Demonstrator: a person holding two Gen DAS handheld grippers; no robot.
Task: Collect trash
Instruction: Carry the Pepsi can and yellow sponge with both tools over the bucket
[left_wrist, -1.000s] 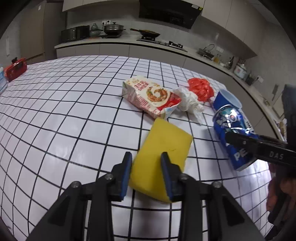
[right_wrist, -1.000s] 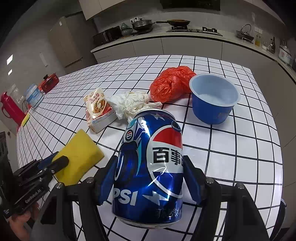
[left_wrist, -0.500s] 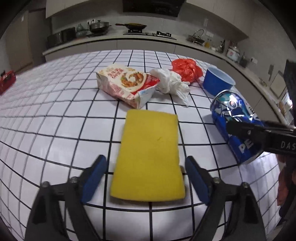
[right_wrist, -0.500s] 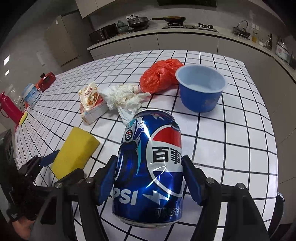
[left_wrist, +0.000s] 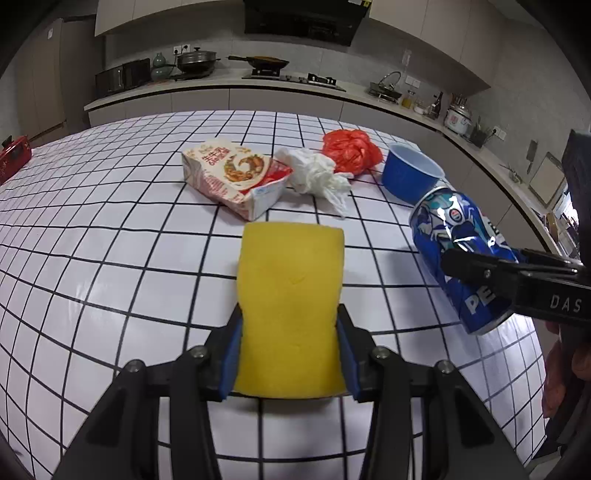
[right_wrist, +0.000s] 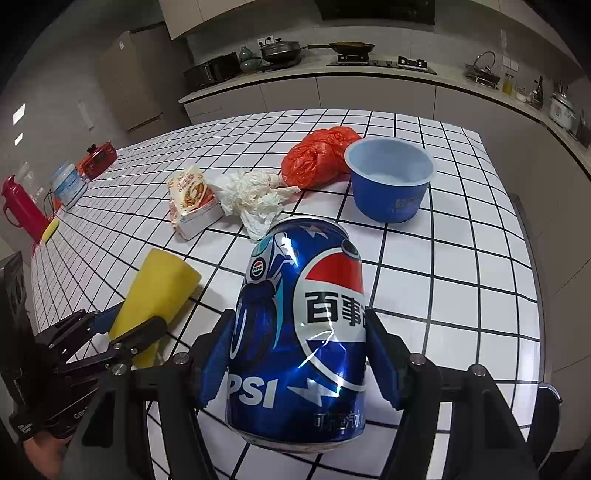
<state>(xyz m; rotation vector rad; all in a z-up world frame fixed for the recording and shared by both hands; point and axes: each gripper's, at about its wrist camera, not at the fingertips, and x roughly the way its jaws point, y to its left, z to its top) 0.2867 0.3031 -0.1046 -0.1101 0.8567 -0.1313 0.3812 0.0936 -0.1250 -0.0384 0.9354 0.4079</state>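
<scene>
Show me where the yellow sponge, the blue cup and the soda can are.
yellow sponge (left_wrist: 290, 291), left wrist view, middle of its top face.
blue cup (right_wrist: 391, 199), right wrist view, outer wall.
soda can (right_wrist: 306, 332), right wrist view, printed side.
</scene>
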